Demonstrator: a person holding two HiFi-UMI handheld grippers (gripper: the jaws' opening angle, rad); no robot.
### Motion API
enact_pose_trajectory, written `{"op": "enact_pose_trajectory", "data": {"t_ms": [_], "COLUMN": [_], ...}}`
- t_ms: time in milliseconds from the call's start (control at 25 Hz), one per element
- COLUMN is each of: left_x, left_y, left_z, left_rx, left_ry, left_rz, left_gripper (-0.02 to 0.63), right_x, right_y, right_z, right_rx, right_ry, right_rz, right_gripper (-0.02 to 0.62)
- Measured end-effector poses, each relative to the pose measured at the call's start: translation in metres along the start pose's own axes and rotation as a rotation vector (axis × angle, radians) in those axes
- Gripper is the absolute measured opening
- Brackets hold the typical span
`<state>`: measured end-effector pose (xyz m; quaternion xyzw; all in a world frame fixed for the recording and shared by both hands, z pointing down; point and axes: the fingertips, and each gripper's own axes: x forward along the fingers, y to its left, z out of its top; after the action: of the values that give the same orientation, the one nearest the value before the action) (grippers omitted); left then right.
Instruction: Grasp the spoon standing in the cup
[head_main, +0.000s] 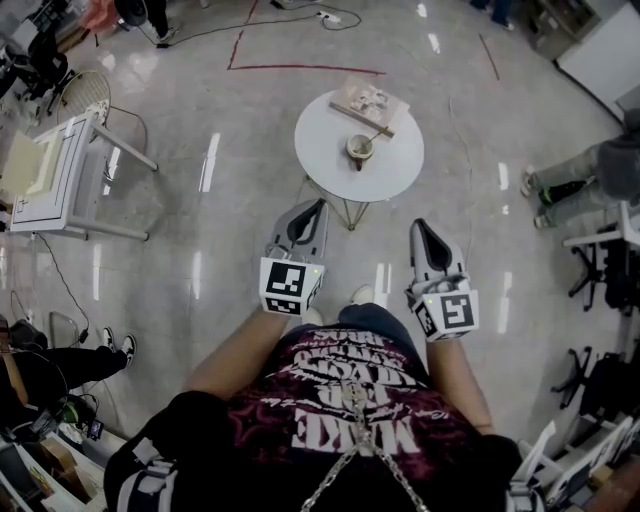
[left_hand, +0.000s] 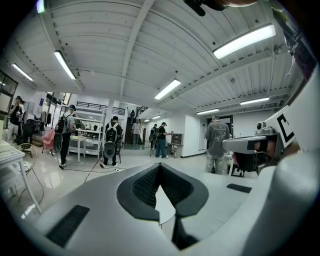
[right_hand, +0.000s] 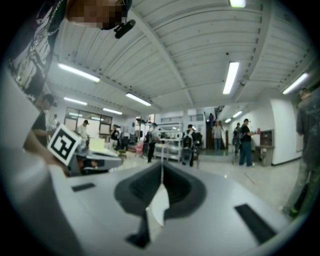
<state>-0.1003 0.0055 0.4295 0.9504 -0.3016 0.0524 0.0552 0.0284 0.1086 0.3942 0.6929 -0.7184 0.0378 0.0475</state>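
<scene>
Cup: sits near the middle of the small round table, just in front of a wooden board at the far rim.
Spoon: stands in the cup, with the handle apparently leaning up and to the right toward the board. It's tiny in the head view, so that's a guess.
Left claw: jaws pressed together at the tips with nothing between them, pointing forward toward the table.
Right claw: also fully closed and empty, held level with the left one.
Why held like that: both claws hang low in front of the person's body, well apart from the table. That looks like a ready stance, with the reach not yet begun.
Room to move: there's bare shiny floor between the person and the table, so nothing blocks a straight approach.
Edges: the cup is well in from the near rim, so a claw has to come in over the tabletop. The board crowds the far side, so the near side looks like the easier way in.
Bystanders: a white cart stands off to the left, and a person stands off to the right.
</scene>
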Motion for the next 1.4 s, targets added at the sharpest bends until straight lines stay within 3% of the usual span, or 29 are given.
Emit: {"op": "enact_pose_trajectory", "data": {"t_ms": [1400], "left_x": [0.094], "left_y": [-0.025], "left_z": [-0.003], "left_rx": [-0.04], "left_ry": [0.036], "left_rz": [0.096], "left_gripper": [0.025], "right_x": [0.051], "right_y": [-0.093], "right_z": [-0.01], "right_rx": [0.028], "right_ry": [0.023], "right_rz": [0.147], "right_gripper": [0.034]}}
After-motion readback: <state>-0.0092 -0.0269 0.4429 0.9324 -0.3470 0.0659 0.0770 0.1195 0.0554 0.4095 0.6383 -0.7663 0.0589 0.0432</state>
